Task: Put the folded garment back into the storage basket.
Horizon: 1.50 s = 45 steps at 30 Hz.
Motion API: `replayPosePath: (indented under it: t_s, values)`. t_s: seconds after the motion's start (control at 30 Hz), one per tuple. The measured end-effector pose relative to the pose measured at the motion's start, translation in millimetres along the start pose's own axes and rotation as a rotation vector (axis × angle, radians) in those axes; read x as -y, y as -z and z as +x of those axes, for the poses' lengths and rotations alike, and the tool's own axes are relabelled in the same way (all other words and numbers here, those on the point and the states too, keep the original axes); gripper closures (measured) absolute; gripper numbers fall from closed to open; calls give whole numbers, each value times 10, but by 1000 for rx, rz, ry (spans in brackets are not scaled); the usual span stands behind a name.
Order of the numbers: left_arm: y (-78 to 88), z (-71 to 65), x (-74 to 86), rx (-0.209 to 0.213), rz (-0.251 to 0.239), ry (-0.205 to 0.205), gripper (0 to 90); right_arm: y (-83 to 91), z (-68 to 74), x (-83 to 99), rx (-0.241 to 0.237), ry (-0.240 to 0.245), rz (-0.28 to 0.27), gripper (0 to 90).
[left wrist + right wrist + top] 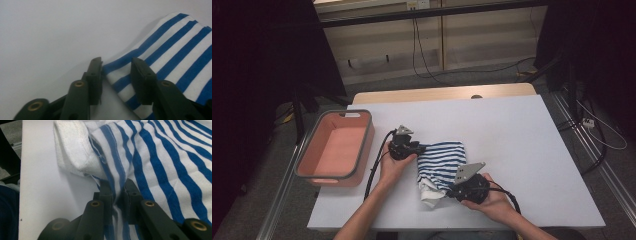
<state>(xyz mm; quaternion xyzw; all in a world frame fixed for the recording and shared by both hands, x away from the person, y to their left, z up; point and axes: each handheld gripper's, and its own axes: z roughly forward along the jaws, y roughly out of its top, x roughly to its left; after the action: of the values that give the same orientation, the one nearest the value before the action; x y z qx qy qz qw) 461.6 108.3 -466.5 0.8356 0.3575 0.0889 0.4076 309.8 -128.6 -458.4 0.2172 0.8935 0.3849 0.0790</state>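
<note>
right gripper [117, 191] pinches shirt [160, 162] | left gripper [116, 72] part-open, hem between fingers [94, 75], unpinched | close squarely on hem

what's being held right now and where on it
The right hand-held gripper pinches the striped cloth at its near edge; the left hand-held gripper straddles a corner, not clamped.

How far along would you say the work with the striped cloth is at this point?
Done so far: the cloth lies bunched, partly folded on the table. In hand: the right gripper is shut on a pinch of its fabric, while the left gripper straddles a corner, jaws not yet pressing. Left, probably: finishing the fold. The bin beside it holds nothing yet.
</note>
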Motion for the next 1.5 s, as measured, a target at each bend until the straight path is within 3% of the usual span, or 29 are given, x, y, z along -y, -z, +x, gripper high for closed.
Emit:
replayPosePath:
  t_s: [0.13, 0.17, 0.2, 0.33, 0.53, 0.93, 1.5]
  values:
    - [4, -4, 8, 18, 1, 14, 701, 0, 4, -1, 2, -2, 1, 802]
    - [9, 2, 9, 32, 10, 7, 734, 0, 5, -1, 3, -3, 1, 802]
    - [2, -8, 17, 56, 5, 25, 793, 0, 6, -2, 3, -4, 1, 802]
    - [5, -40, 6, 40, 9, 30, 837, 0, 14, -2, 9, -4, 2, 802]
    - [13, -46, 12, 26, -15, 46, 854, 5, 17, -2, 11, -6, -1, 803]
    - [141, -63, -54, 48, -82, 47, 856, 49, 29, -4, 19, -16, -34, 805]
    - [380, -120, -192, 71, -178, 21, 857, 119, 42, -18, 11, -32, -111, 806]
